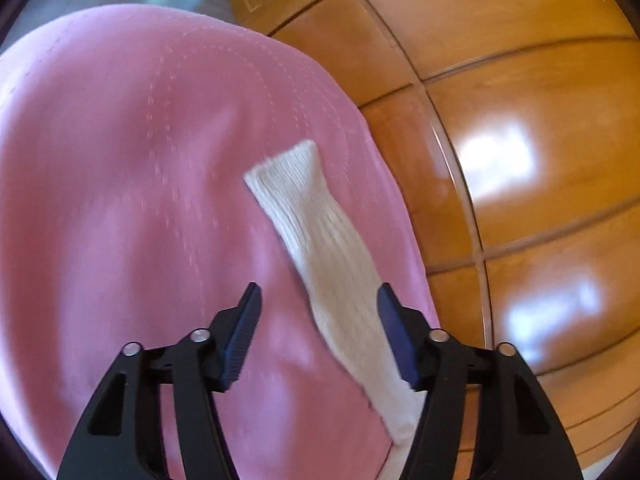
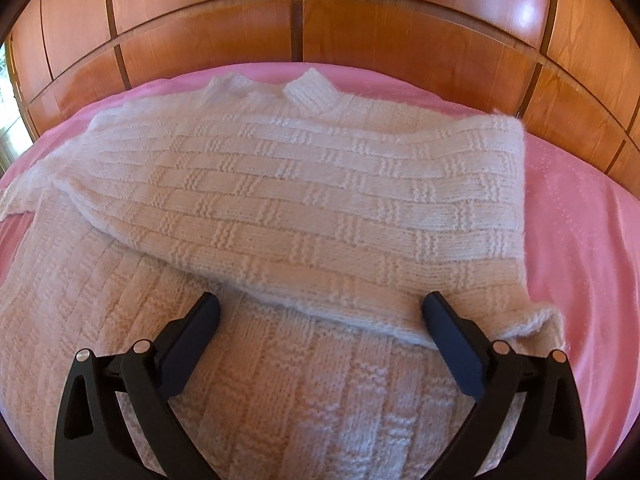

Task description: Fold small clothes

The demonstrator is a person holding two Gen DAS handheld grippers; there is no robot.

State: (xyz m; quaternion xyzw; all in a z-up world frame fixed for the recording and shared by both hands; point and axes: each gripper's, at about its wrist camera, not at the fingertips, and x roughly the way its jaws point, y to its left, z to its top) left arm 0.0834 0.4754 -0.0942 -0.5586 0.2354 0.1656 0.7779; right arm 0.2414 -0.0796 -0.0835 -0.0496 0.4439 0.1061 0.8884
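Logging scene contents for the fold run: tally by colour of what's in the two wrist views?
White knit sweater: 1
Pink bedspread: 1
Brown wooden headboard: 1
Black grippers: 2, left gripper, right gripper
Total: 5

Bright daylight, strong fisheye bending at dark edges.
White glare patches on the glossy wooden headboard [image 1: 520, 152]; left wrist view motion-blurred, right sharp.

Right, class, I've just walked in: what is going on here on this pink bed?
A person with two handheld grippers is folding a white knitted sweater on a pink bedsheet. The right gripper hovers over the folded part, jaws wide open. The left gripper, jaws open, points at a ribbed sleeve lying on the sheet.
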